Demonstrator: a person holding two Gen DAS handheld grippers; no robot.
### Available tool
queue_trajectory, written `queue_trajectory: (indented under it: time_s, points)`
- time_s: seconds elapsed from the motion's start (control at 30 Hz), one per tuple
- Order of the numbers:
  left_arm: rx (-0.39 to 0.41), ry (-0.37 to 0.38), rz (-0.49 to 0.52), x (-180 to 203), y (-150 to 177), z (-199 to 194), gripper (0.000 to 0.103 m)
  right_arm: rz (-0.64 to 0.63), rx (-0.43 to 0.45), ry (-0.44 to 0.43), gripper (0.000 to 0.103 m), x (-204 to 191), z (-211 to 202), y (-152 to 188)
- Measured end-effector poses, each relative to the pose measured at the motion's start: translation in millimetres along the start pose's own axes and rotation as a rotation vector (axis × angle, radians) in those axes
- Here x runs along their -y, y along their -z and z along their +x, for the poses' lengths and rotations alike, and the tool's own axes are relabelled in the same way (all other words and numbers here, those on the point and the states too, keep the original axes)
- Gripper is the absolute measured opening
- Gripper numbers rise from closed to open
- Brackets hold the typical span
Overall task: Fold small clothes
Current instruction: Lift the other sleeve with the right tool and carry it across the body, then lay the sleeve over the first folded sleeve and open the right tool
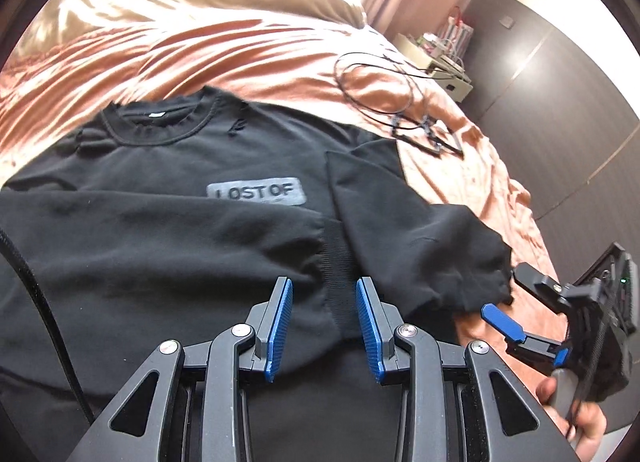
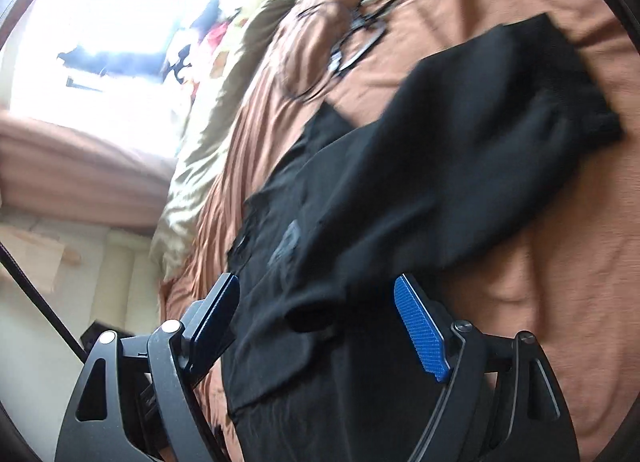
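A: Where's the garment?
B: Black sweatshirt (image 1: 160, 230) lies front up on the bed (image 1: 248, 58), collar toward the pillow end, hem at the near edge. Grey chest patch (image 1: 256, 193) reads "LOSTOF".
A: Sleeves?
B: Both folded in over the chest. Left-view left sleeve (image 1: 152, 238) lies across the body, its ribbed cuff just ahead of the left gripper. The other sleeve (image 1: 412, 234) lies diagonally, with its cuff end hanging off the body onto the orange sheet near the bed's right edge.
A: Left gripper?
B: left gripper (image 1: 324, 326) hovers over the lower front of the sweatshirt. Jaws narrow, parted, nothing between the pads; cloth shows in the gap below them.
A: Right?
B: right gripper (image 2: 316, 326) has its jaws spread wide. Folded sleeve edge sits in the gap, but the pads aren't pressing on it. The right view is motion-blurred, so fine contact is hard to read. In the left view it sits just off the sleeve cuff at the right edge, with the person's hand (image 1: 576, 418) on the handle.
A: Anything else on the bed?
B: Black cable (image 1: 376, 90) looped on the sheet near the far right corner, apart from the sweatshirt. Tan pillow (image 1: 180, 2) at the head.
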State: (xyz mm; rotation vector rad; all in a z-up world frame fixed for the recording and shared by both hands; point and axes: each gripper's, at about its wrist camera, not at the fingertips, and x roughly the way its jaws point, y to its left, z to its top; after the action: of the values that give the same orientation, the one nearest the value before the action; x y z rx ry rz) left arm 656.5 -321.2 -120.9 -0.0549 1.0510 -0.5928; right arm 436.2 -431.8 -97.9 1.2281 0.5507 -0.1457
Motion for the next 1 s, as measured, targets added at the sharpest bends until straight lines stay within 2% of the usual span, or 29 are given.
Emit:
queue_trajectory:
  time_s: [0.07,0.13,0.2,0.27,0.4,0.53,0.6,0.63,0.67,0.7,0.73,0.83,1.0]
  points:
    - [-0.003,0.005,0.023,11.6,1.0,-2.1,0.036,0.062,0.037,0.033,0.079,19.5,-12.6,-12.1]
    - [-0.011,0.010,0.037,22.0,0.7,0.4,0.036,0.110,0.069,0.052,0.073,38.0,-22.7,-23.7]
    - [-0.023,0.010,0.054,32.4,0.6,5.4,0.036,0.160,0.089,0.072,0.060,55.3,-28.2,-35.6]
    - [-0.029,0.008,0.067,40.3,0.9,11.5,0.036,0.192,0.101,0.071,0.052,65.7,-29.6,-43.1]
    - [-0.060,0.016,0.062,46.9,2.0,30.2,0.036,0.215,0.118,0.077,0.048,72.5,-20.4,-53.5]
    - [-0.084,0.019,0.066,51.3,5.7,50.7,0.036,0.229,0.113,0.095,0.044,81.0,-8.6,-45.4]
    - [-0.096,0.024,0.060,51.3,7.4,60.9,0.036,0.244,0.118,0.097,0.029,83.5,4.5,-44.6]
    - [-0.100,0.025,0.059,50.8,8.2,65.6,0.036,0.246,0.124,0.097,0.025,82.9,7.9,-39.7]
    - [-0.108,0.028,0.058,49.6,9.3,70.2,0.036,0.241,0.130,0.104,0.015,78.7,15.7,-40.8]
    - [-0.120,0.032,0.056,48.0,10.6,75.6,0.033,0.232,0.132,0.110,0.006,76.0,12.9,-37.4]
    - [-0.126,0.033,0.054,47.1,11.7,78.9,0.022,0.221,0.133,0.112,0.003,71.9,12.6,-35.9]
    - [-0.139,0.035,0.052,42.0,14.0,85.3,0.012,0.172,0.146,0.084,0.002,50.9,11.8,-24.6]
    - [-0.124,0.045,0.033,32.9,14.6,77.1,0.013,0.025,0.145,-0.016,0.002,3.2,15.4,-9.3]
